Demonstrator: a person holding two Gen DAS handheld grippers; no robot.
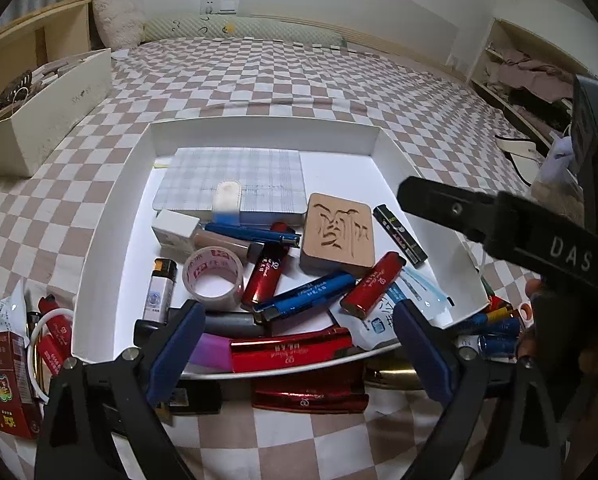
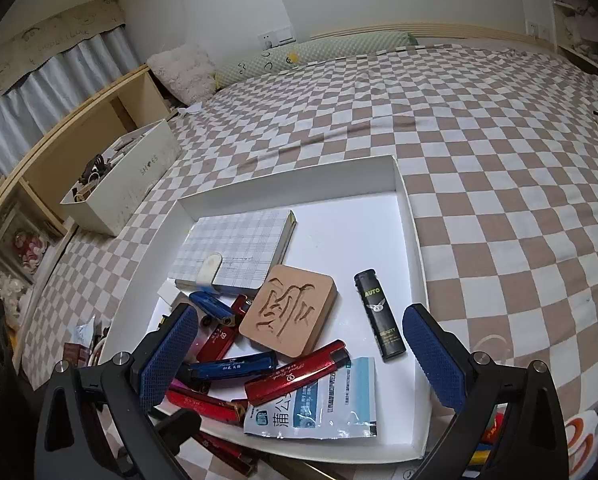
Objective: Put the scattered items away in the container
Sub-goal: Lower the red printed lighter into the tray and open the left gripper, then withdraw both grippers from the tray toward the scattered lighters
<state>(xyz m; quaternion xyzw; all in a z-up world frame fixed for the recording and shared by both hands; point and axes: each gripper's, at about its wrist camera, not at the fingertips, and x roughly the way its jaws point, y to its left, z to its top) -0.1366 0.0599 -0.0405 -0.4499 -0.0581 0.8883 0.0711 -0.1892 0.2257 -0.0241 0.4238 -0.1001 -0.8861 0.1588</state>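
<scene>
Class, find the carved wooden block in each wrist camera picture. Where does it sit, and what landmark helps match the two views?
Left wrist view: the carved wooden block sits right of centre in the white tray.
Right wrist view: the block sits at centre, lower half.
Shared landmark: the black tube just right of it.

A bed covered with a brown-and-white checked sheet (image 2: 479,184) carried everything. A shallow white tray (image 2: 413,240) lay on it in the near middle. A taller white box (image 2: 139,184) sat to the far left. At the tray's near left corner lay a small red carton (image 1: 7,384) and red lighters (image 1: 53,340); another red lighter (image 1: 311,396) lay just before its near edge.
</scene>
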